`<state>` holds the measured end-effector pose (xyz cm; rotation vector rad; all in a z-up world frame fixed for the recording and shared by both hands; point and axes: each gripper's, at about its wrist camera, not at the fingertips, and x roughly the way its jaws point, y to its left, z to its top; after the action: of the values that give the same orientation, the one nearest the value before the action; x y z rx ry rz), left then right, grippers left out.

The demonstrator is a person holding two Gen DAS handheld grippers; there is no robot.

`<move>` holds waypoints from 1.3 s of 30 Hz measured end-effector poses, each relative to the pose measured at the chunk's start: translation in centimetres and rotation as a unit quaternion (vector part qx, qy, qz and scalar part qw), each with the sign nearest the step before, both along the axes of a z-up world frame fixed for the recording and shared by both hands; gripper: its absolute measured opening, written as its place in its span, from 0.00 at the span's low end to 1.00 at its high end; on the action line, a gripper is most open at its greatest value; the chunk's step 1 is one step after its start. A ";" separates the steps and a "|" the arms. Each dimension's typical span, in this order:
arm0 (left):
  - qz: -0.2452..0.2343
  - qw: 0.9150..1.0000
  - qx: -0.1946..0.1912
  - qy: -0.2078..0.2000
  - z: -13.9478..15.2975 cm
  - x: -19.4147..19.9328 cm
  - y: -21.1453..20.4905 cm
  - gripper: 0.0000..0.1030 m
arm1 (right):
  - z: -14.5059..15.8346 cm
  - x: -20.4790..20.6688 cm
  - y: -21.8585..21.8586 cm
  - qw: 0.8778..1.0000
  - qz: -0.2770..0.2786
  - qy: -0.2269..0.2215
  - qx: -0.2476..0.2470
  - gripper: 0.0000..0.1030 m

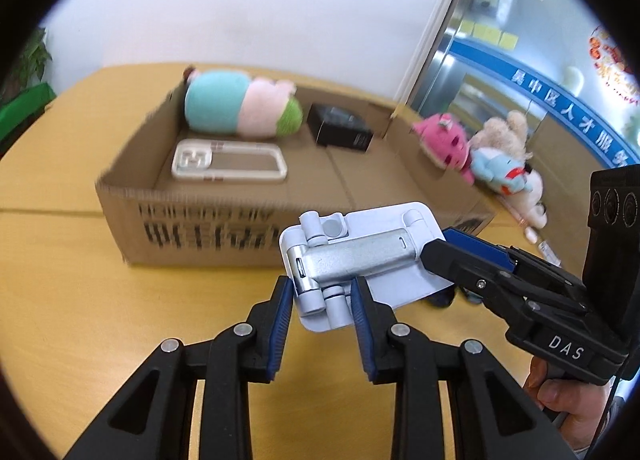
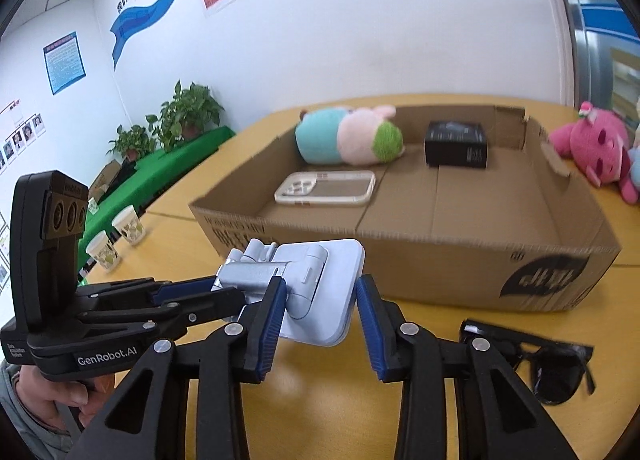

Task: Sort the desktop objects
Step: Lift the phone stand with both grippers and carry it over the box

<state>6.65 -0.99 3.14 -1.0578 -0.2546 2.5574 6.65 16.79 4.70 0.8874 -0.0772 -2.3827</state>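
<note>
Both grippers are on the folded phone stand (image 1: 352, 260), held in the air just in front of the cardboard box (image 1: 248, 216). The left gripper (image 1: 320, 300) is clamped on the hinge end, pads pressing either side of the metal arm; the right gripper (image 2: 320, 300) has the plate's other end between its pads, the left pad touching, the right one looking just clear, so I cannot tell if that grip is firm. Already in the box: a plush toy (image 2: 348, 136) at the far wall, a clear phone case (image 2: 326, 188), a black box (image 2: 456, 144). Sunglasses (image 2: 556, 364) wait on the desk's near edge. The carry looks under way; next, lift over the near wall, then release inside.
</note>
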 end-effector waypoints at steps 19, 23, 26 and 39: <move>0.020 0.998 -0.007 0.057 4.7 -7.5 -2.3 0.28 | 4.6 -7.1 -2.6 0.998 -0.013 0.043 -0.037 0.35; 0.037 0.998 -0.022 0.041 3.5 -8.8 -3.4 0.28 | 2.8 -9.3 -4.1 0.999 -0.001 0.010 -0.049 0.35; 0.041 0.998 -0.038 0.015 2.0 -10.0 -4.0 0.28 | 1.1 -10.6 -5.3 0.999 0.007 -0.015 -0.051 0.35; 0.053 0.993 -0.084 -0.061 -1.3 -12.1 -5.0 0.28 | -4.3 -14.3 -8.2 0.990 0.032 -0.133 -0.027 0.36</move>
<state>-5.44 -6.01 1.85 -1.2985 -0.1323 2.6490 -7.63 8.63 0.40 1.1584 -0.2137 -2.1798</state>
